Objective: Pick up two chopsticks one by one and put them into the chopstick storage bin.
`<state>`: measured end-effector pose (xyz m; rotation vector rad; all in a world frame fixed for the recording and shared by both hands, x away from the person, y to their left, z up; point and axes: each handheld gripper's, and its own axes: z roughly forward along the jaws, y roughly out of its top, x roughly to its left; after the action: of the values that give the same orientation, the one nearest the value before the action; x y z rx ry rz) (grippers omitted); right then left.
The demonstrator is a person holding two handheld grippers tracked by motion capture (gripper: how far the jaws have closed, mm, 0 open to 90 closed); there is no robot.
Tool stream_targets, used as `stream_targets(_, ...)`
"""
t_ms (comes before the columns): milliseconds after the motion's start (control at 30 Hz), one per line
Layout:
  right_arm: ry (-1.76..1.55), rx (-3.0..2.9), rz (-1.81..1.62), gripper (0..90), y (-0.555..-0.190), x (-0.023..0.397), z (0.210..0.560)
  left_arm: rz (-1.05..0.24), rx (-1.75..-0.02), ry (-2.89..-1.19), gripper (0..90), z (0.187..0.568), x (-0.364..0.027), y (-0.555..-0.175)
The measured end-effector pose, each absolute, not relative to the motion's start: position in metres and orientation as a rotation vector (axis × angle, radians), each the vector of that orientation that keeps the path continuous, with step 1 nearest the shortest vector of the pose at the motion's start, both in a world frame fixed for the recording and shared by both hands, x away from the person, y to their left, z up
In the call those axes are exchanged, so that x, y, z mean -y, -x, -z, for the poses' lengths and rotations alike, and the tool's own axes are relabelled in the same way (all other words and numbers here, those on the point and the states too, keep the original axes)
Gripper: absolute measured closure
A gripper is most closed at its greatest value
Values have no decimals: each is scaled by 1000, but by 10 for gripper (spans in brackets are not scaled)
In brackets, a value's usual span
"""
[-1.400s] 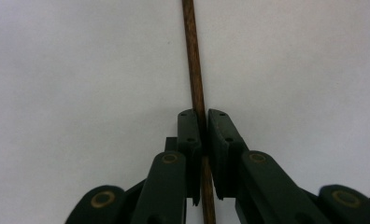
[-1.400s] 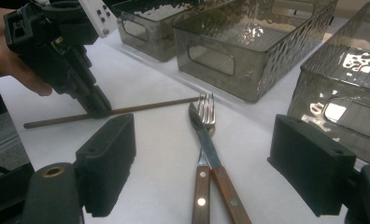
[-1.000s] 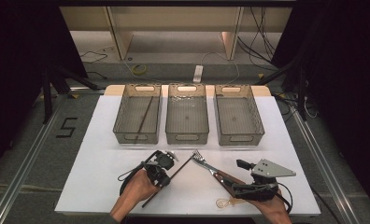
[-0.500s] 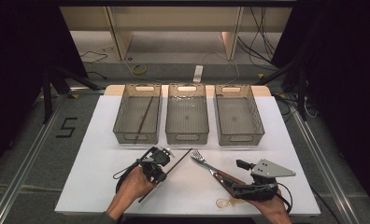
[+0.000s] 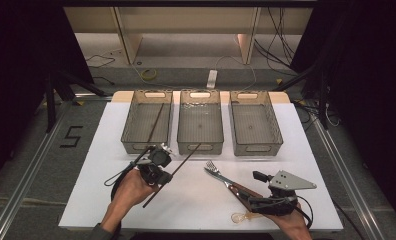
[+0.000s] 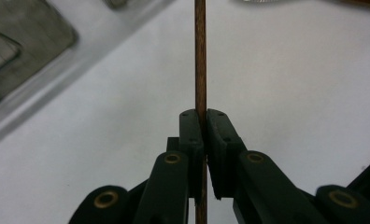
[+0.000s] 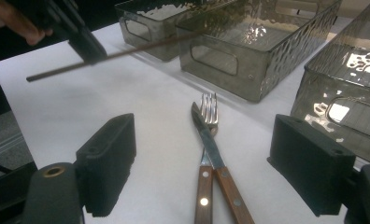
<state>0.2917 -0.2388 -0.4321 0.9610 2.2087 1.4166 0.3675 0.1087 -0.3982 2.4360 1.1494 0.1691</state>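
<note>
High view: a dark chopstick (image 5: 172, 174) was pinched between the pressed-together fingers of the left gripper (image 5: 161, 176), held clear above the white bench (image 5: 86, 200). Its lower end was cut off in the left gripper view. The right gripper (image 7: 211, 172) was seen with fingers spread, a fork (image 7: 206, 140) and knife (image 7: 216, 158) lying between them, handles cropped.

A thin brown wooden chopstick (image 6: 200, 56) with fine grain, glossy smoked-plastic bins (image 7: 248, 51), shiny steel fork (image 7: 209, 108) and knife (image 7: 206, 135) with wooden handles, matt white tabletop (image 5: 196, 200).
</note>
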Motion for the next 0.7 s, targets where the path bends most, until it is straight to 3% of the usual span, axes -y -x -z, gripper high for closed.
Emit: stream_targets(700, -966, -2219, -1419, 234, -293, 239, 434, -193, -1189, -2238, 847, 373, -156, -390)
